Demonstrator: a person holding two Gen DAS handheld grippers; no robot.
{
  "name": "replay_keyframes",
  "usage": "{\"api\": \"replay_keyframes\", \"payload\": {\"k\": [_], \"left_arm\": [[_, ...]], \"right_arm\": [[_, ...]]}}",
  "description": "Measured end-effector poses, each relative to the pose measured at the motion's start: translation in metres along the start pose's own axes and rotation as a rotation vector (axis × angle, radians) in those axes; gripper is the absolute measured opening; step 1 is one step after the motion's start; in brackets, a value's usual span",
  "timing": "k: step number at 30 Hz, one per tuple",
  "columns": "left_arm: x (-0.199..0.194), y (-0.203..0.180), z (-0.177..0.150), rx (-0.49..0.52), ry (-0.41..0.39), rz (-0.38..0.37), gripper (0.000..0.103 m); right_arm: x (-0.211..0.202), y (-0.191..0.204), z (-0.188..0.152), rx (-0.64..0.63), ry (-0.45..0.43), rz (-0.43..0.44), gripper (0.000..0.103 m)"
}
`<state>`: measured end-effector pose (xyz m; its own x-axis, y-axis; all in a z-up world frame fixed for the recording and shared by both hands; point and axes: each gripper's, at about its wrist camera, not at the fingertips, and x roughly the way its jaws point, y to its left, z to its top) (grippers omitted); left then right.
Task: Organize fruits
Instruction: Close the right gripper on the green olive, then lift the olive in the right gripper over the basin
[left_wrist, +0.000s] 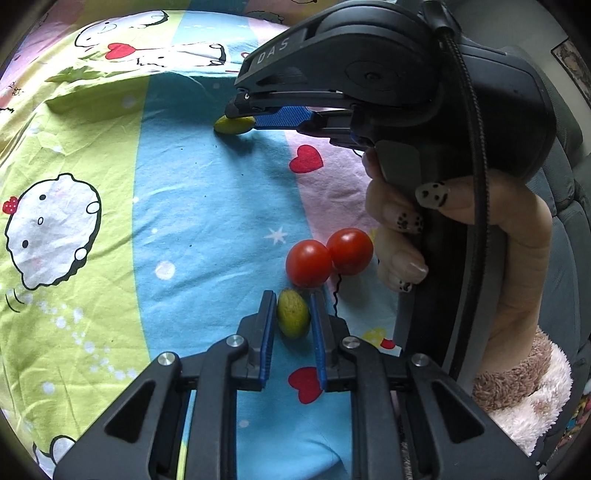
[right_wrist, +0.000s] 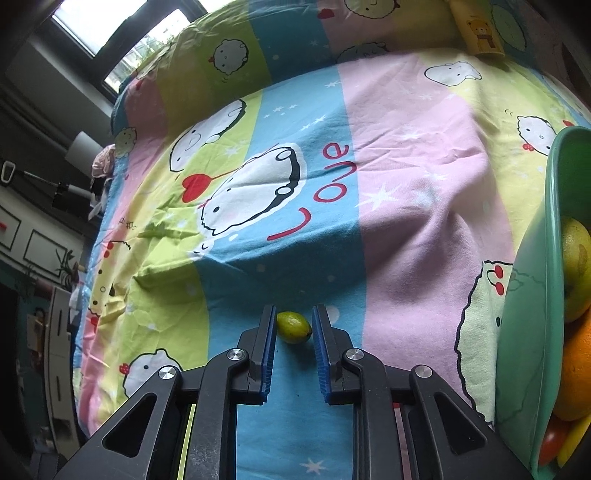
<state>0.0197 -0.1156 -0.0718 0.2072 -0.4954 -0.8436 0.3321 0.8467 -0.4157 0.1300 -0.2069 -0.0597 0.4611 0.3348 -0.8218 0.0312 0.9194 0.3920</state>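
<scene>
Cotton, printed in pastel stripes with cartoon lambs and red hearts: the bedsheet (right_wrist: 424, 206) is soft and gives under everything I press on it. Largest on it is the green plastic basin (right_wrist: 532, 295) at its right edge, already holding an orange, a pale apple and more; only the right wrist view shows it. Next, two cherry tomatoes (left_wrist: 328, 260) touching each other in the middle of the sheet, seen only from the left wrist; I judge them thin-skinned and easily burst. Smallest are the green olive-like fruits, light, firm and smooth, so likely to squirt out unless taken across the short middle. My left gripper (left_wrist: 293, 317) is clenched on one green fruit (left_wrist: 293, 318), just beside the tomatoes. My right gripper (right_wrist: 294, 328) is clamped on the other green fruit (right_wrist: 294, 327), further up the sheet on the blue stripe; both fruits rest on the cloth.
</scene>
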Motion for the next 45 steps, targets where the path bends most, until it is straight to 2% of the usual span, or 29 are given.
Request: {"api": "replay_keyframes", "payload": {"k": [5,23,29,34,38,45], "left_arm": [[-0.009,0.000,-0.001,-0.013,-0.015,0.007,0.018],[-0.039,0.020,0.003,-0.046,-0.081,0.134,0.018],[-0.048,0.022,0.003,-0.055,-0.100,0.160,0.018],[-0.052,0.022,0.007,-0.058,-0.128,0.178,0.018],[-0.065,0.012,0.007,-0.045,-0.187,0.191,0.018],[-0.087,-0.013,0.019,0.013,-0.299,0.210,0.018]], "right_arm": [[0.001,0.001,0.001,0.002,0.003,0.001,0.021],[0.014,0.011,-0.001,-0.028,0.005,-0.017,0.023],[0.016,0.021,-0.004,-0.086,-0.003,-0.045,0.021],[0.012,0.018,-0.005,-0.071,-0.014,-0.074,0.020],[-0.011,0.013,-0.006,-0.041,-0.061,-0.068,0.020],[-0.082,-0.006,-0.019,0.040,-0.226,-0.042,0.020]]}}
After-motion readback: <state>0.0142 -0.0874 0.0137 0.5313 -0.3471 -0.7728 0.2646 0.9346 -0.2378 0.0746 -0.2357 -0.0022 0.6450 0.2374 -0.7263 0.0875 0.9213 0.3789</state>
